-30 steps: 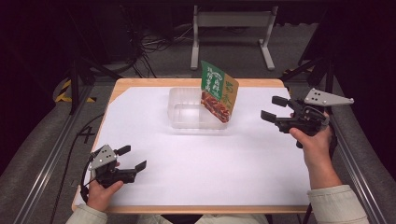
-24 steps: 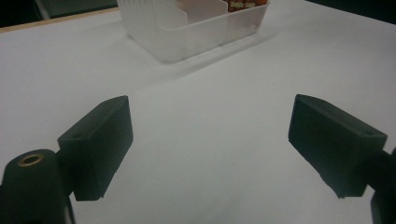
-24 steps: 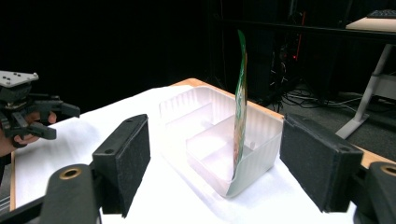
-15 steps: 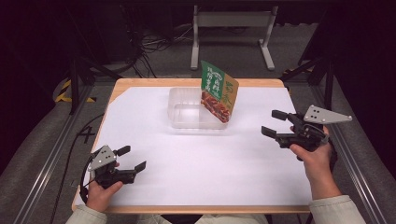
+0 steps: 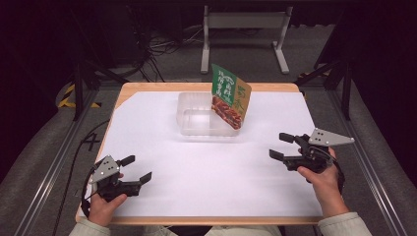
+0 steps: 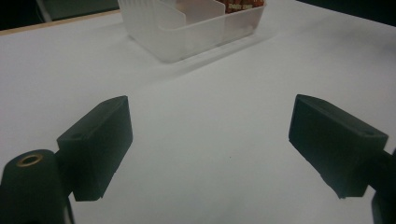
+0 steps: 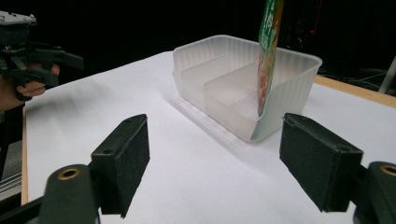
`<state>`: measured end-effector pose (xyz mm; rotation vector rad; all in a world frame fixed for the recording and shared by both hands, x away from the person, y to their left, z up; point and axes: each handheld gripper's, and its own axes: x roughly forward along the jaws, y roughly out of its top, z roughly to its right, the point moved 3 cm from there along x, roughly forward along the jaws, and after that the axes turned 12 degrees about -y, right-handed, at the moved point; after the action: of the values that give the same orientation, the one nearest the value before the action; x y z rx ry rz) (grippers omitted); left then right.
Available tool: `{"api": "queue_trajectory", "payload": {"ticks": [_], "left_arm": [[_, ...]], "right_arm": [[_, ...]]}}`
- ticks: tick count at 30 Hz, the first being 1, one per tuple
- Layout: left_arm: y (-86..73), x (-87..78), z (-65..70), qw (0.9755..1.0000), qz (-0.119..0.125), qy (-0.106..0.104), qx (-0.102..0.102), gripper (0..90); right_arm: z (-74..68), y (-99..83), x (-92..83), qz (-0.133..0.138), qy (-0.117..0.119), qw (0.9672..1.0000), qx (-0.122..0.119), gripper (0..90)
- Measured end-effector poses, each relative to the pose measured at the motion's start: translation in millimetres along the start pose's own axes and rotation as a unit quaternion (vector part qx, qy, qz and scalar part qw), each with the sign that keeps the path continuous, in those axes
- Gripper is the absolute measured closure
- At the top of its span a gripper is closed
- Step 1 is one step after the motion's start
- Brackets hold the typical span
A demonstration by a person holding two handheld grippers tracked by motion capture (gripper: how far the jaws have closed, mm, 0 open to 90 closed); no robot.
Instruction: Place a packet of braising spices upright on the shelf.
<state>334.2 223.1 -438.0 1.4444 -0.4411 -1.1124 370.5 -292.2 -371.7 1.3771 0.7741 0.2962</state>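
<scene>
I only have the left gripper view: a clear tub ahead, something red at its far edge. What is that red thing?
Observer: A green and orange snack packet, standing on edge in the tub and leaning on its right end.
Operator: Is the right gripper holding it?
Observer: No. The right gripper is open, off to the tub's right, apart from the packet.
Operator: Is the tub divided inside?
Observer: Yes, the right gripper view shows a partition across it.

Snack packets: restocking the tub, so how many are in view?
1: a green and orange snack packet stands tilted in the clear plastic tub, at its right end. Others lying flat inside may be hidden.
</scene>
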Motion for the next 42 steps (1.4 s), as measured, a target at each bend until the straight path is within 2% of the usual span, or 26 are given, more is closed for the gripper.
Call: {"api": "queue_trajectory", "payload": {"ticks": [11, 26, 30, 33, 42], "left_arm": [[-1.8, -4.1, 1.2, 1.0000, 0.003, 0.002, -0.004, 14.2], [-1.1, -1.9, 0.6, 1.0000, 0.003, -0.005, 0.001, 14.2], [-1.1, -1.4, -0.1, 1.0000, 0.001, -0.006, 0.000, 14.2], [-1.4, -0.1, -0.7, 1.0000, 0.001, -0.007, -0.003, 14.2], [-1.3, 0.8, -0.9, 1.0000, 0.000, -0.005, -0.004, 14.3]], "right_arm": [[-1.2, -32.8, 9.5, -0.025, 0.003, 0.9996, 0.012, 24.1], [-7.3, -70.4, 17.7, -0.044, -0.019, 0.9988, 0.009, 23.5], [-9.9, -79.3, 24.3, -0.062, -0.029, 0.9976, 0.000, 20.8], [-13.0, -79.6, 26.7, -0.074, -0.031, 0.9966, -0.017, 20.4], [-12.3, -79.3, 25.1, -0.067, -0.034, 0.9971, -0.012, 20.7]]}}
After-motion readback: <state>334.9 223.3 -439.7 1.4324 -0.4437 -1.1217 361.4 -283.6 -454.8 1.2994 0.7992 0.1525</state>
